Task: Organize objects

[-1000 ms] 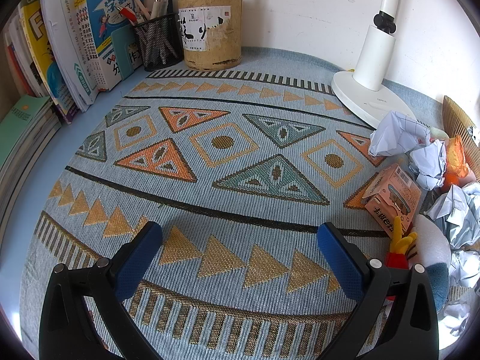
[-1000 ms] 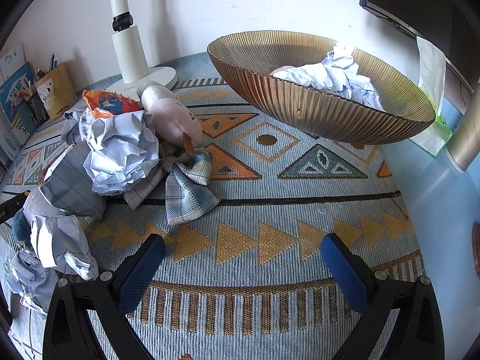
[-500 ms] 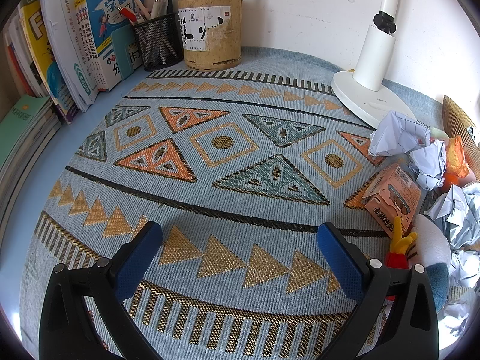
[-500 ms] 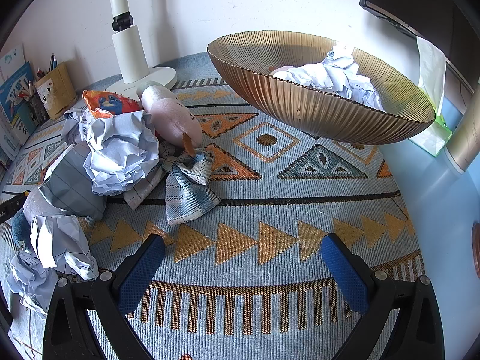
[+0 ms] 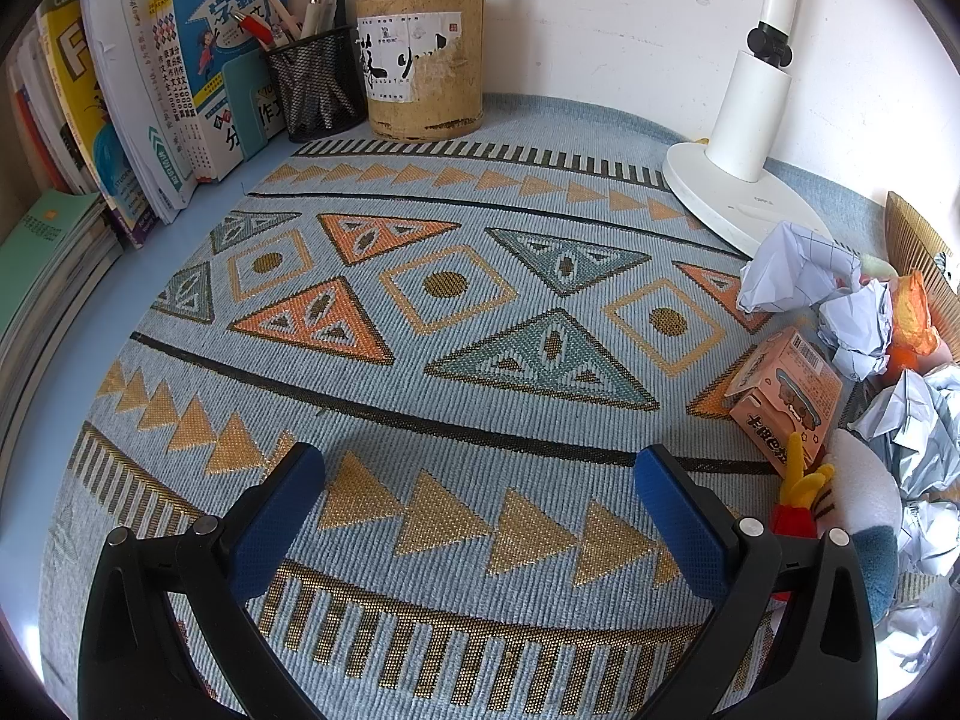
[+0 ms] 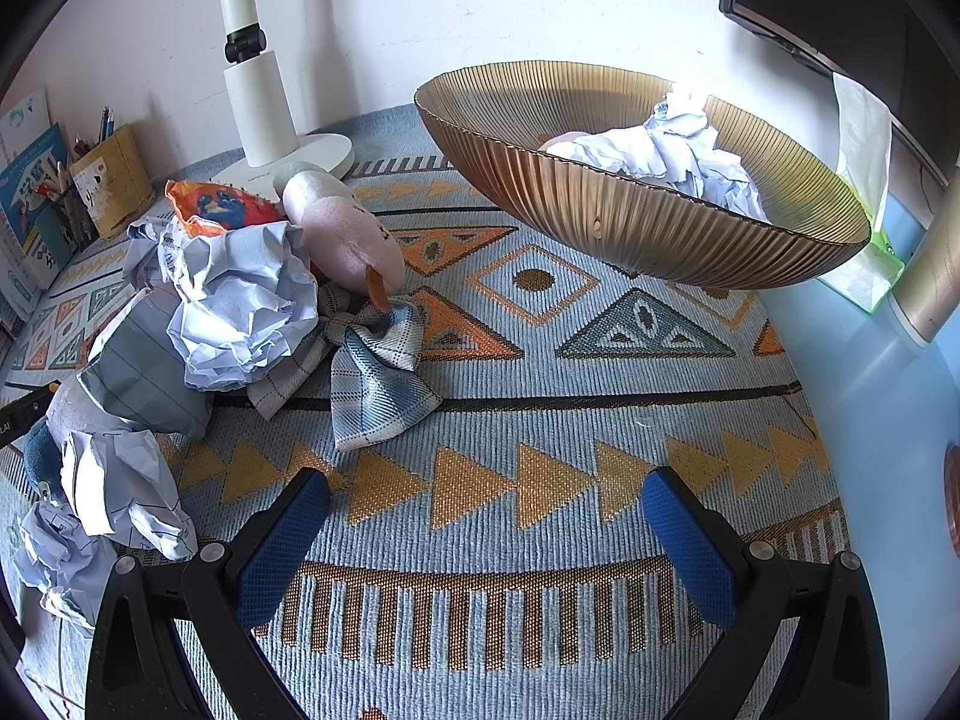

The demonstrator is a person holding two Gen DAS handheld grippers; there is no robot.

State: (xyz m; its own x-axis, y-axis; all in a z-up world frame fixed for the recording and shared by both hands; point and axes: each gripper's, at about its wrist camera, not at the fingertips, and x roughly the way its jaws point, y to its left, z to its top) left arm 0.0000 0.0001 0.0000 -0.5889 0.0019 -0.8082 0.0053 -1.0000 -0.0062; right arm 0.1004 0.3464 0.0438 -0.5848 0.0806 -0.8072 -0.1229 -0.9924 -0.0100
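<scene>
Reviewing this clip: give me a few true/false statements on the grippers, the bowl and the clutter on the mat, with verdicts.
1. Both grippers are open and hold nothing. True: the left gripper and right gripper show only mat between their fingers.
2. The gold bowl is empty. False: crumpled paper lies in it.
3. A checked cloth lies on the mat beside the pile. True.
4. The lamp lies tipped over. False: it stands upright on its base.
5. The mesh pen cup is empty. False: pens stand in it.
</scene>
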